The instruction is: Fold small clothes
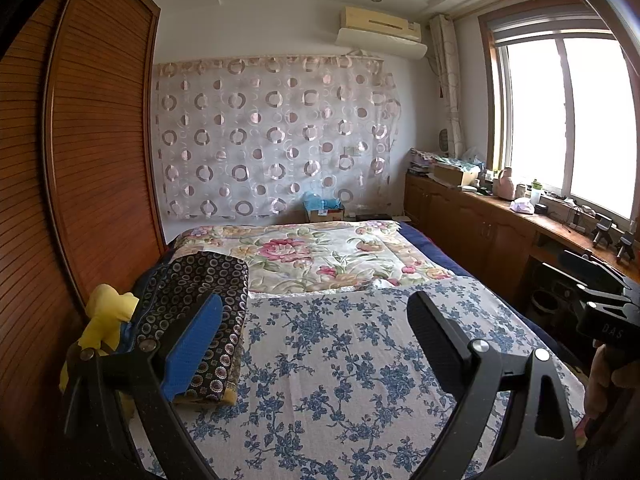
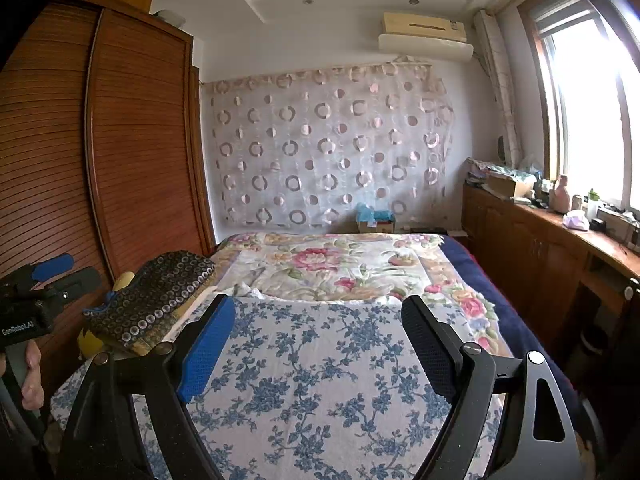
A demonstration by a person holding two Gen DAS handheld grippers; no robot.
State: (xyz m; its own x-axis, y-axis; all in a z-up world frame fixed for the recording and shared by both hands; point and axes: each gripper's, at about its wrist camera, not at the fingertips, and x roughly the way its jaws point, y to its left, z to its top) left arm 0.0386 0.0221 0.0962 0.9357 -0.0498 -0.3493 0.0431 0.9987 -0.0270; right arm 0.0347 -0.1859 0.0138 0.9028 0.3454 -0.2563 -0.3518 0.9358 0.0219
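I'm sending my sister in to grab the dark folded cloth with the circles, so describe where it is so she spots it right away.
Start at the bed, on its left side next to the wooden wardrobe. The dark folded cloth lies at the edge of the blue-flowered sheet. It is the only black piece covered in small rings, with a yellow cloth bunched beside it.

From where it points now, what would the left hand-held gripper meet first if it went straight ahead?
Likely the blue-flowered bed sheet: the open left hand-held gripper aims over it, empty. The dark circle-patterned folded cloth lies off to its left, out of line. Depth is uncertain.
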